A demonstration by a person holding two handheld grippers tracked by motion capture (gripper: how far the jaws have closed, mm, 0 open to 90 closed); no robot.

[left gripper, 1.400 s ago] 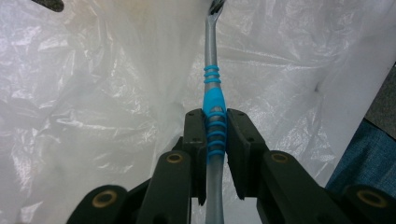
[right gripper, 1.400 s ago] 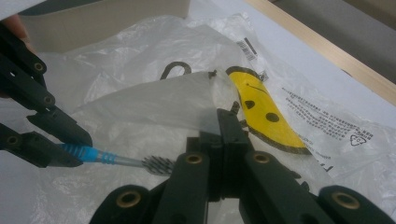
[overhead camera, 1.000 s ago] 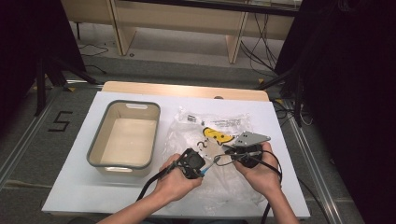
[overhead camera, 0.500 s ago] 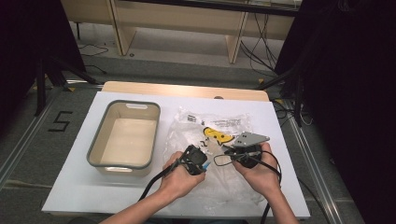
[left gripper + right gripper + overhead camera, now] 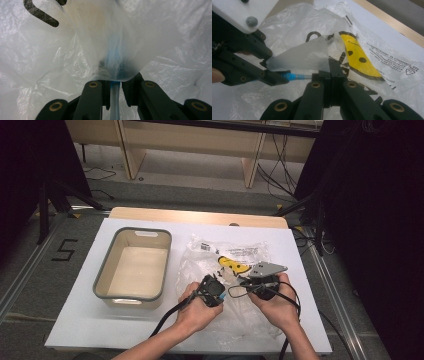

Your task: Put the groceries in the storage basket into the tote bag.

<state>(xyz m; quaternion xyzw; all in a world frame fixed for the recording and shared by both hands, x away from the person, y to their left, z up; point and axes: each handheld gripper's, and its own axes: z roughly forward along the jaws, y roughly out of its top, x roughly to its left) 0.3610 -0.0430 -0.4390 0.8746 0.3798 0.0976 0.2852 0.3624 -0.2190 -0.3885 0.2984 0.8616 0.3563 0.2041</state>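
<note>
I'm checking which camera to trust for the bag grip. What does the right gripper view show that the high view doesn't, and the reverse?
Right gripper view alone: a blue strip stretched between the two hand-held grippers, and the right hand-held gripper shut on a fold of the plastic bag. High view alone: the beige bin left of the bag, on the white table, plus both hands. Shared: the bag, its yellow smiley print, and the left hand-held gripper.

Both forearms enter from below, hands side by side. Left gripper (image 5: 223,289) and right gripper (image 5: 243,283) face each other, tips nearly meeting, jaws of both pinched close.
</note>
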